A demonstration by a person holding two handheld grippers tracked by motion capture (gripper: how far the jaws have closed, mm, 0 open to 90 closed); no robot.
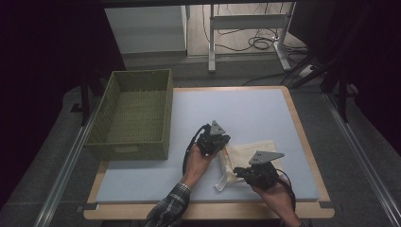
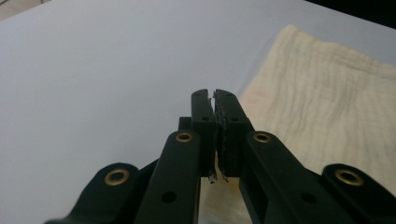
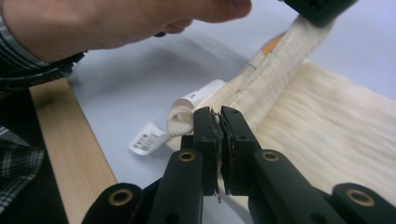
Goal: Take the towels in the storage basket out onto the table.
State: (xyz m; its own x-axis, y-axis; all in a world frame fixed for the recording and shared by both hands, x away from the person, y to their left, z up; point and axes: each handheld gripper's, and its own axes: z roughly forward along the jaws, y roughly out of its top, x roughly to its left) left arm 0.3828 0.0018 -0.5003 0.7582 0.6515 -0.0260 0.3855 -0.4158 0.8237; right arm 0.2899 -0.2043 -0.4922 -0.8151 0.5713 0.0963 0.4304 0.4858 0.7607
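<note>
A cream cloth [image 1: 253, 147] lies folded on the pale blue mat [image 1: 246, 109], right of centre. Its left hem is gathered into a thick band [image 3: 273, 65] stretched between my two grippers. My left gripper [image 1: 221, 147] is shut on the band's far end, and in its own view the jaws [image 2: 215, 95] stand together with cream fabric [image 2: 327, 93] beside and under them. My right gripper [image 1: 238, 172] is shut on the near end, where its jaws [image 3: 219, 112] meet over the hem. A white strap loop [image 3: 180, 119] and a printed label [image 3: 148, 138] hang off that corner.
An olive woven basket [image 1: 135, 146] stands at the left of the table, its right wall along the mat's left edge. The table's wooden front rim [image 3: 70, 140] runs close below the right gripper. The hand [image 3: 116, 18] with the left gripper reaches across the near left.
</note>
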